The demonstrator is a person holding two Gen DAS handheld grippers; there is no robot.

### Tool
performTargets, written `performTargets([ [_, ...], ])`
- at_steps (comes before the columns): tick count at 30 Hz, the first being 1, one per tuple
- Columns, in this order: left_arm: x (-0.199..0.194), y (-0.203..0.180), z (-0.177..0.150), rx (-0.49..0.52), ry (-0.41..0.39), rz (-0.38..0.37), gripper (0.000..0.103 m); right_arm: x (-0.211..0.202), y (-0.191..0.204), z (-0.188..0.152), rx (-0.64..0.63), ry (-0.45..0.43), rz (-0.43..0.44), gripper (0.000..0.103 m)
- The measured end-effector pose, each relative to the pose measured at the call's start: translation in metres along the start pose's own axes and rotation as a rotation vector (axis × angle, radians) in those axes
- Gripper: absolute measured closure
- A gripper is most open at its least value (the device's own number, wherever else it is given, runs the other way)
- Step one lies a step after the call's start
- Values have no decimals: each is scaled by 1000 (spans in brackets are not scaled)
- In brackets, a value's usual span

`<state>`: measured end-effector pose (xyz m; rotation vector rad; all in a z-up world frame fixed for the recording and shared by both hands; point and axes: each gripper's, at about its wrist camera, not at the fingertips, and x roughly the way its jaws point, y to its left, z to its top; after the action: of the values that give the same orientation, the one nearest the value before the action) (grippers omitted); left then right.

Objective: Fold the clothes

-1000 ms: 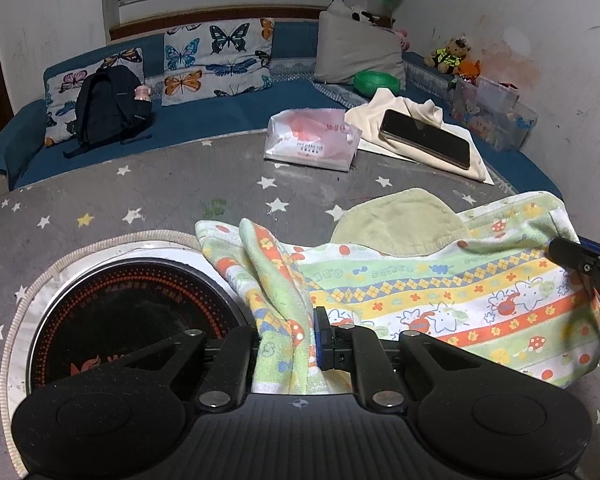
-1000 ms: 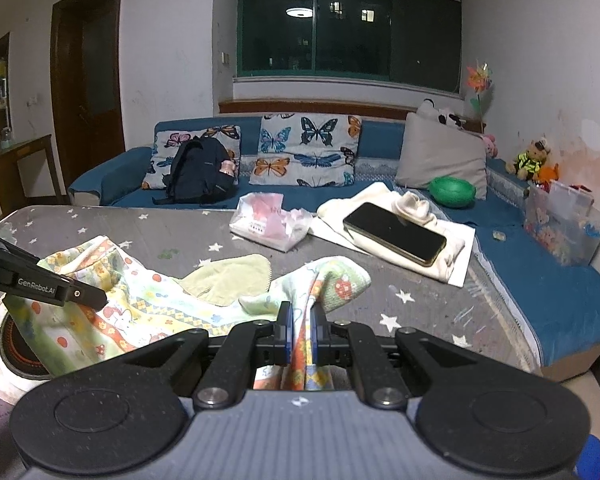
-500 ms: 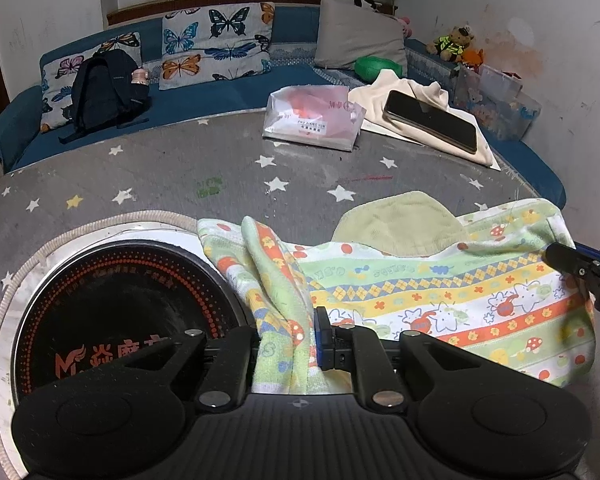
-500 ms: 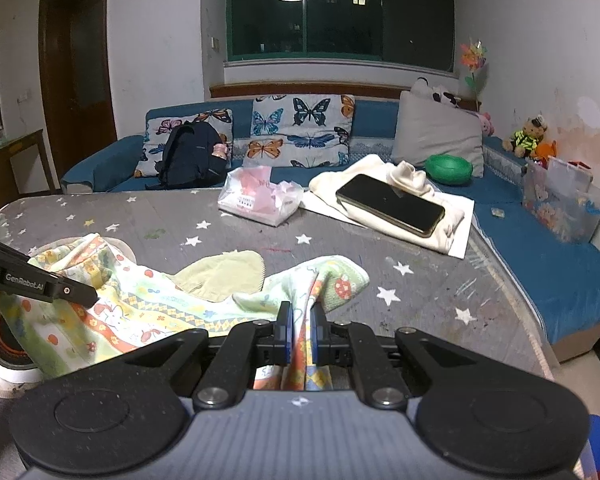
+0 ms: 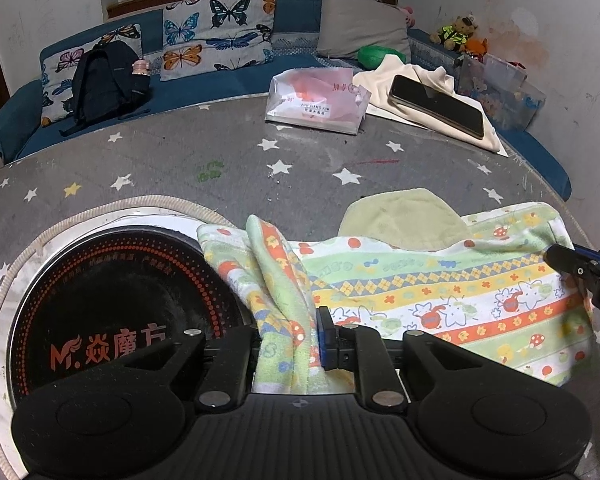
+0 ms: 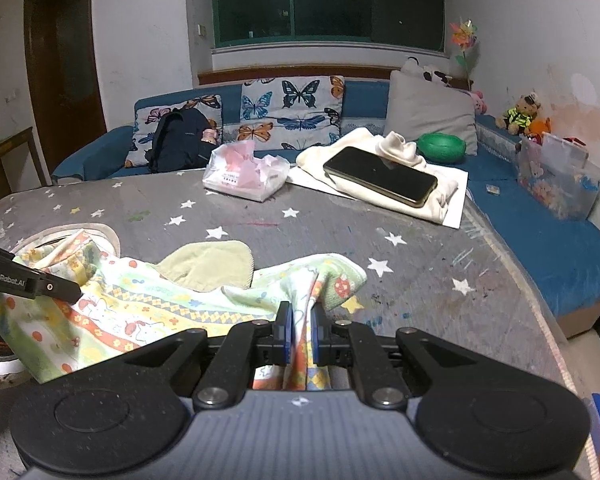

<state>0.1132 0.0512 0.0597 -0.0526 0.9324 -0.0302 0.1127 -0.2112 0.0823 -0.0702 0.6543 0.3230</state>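
Printed cloth (image 5: 440, 292) w/ coloured stripes, mushrooms and cartoon animals lies spread on the grey star-pattern counter (image 5: 220, 152), held at two corners. Left gripper (image 5: 288, 334) has a bunched corner of the cloth between its fingers (image 5: 325, 336); the pads pinch it, jaws having just eased a bit wider, fabric still clamped betw. them. Right gripper (image 6: 300, 330) has its fingers (image 6: 286, 332) pressed nearly together on the cloth's opposite corner, a thin fold caught betw. the blue pads.

Relative to the cloth: a plain pale-green piece (image 5: 400, 220) pokes out from under its far edge; could be a lining or a separate item, hard to tell. The cloth's left end overlaps a round black cooktop (image 5: 112, 308) w/ red dots and lettering set in the counter. Farther back from the cloth sit a pink tissue pack (image 5: 316, 104) and a phone (image 5: 436, 106) lying on a cream garment (image 5: 404, 76). Beyond those, a blue sofa (image 5: 220, 84) w/ butterfly cushions (image 5: 216, 36) and a dark backpack (image 5: 104, 80).
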Motion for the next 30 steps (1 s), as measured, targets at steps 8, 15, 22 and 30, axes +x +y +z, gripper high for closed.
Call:
performTargets([
  [8, 4, 2, -2, -1, 11, 9, 83, 9, -5, -6, 11, 14, -10, 95],
  [15, 5, 3, -4, -1, 15, 15, 82, 15, -7, -9, 20, 22, -24, 92],
  [22, 6, 2, -5, 4, 18, 25, 78, 17, -12, -12, 27, 27, -43, 90],
  [30, 7, 4, -6, 1, 23, 34, 74, 18, -17, -14, 33, 27, -57, 84],
])
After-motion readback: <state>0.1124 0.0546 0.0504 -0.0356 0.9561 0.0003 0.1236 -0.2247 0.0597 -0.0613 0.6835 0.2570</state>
